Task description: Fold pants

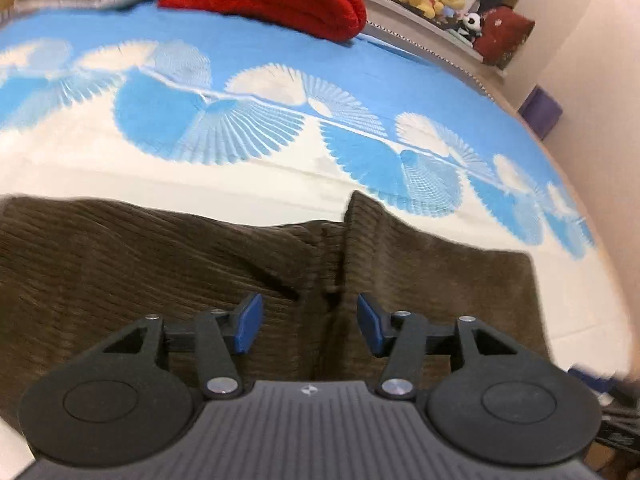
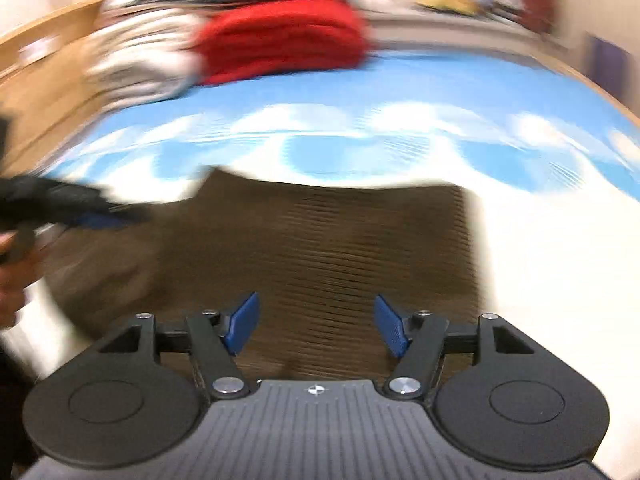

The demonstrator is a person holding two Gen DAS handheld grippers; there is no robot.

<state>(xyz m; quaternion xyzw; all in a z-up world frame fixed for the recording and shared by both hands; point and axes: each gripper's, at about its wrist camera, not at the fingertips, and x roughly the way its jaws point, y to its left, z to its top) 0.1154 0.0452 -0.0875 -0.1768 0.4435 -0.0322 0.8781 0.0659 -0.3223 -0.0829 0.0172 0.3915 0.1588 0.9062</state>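
Both grippers, left gripper (image 1: pixel 310 326) and right gripper (image 2: pixel 316 326), are hovering with jaws spread over brown corduroy pants (image 1: pixel 160 264). Thick, soft cloth is looking floppy (likely grippy); pinching an edge fold is seeming wisest.

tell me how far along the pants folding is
Done: the brown corduroy pants lie spread on the blue and white bedspread, one part already lapped over near the middle, so perhaps one fold is made. In hand: nothing; the left gripper and right gripper are both open above the cloth. Left: probably further folds into a compact stack.
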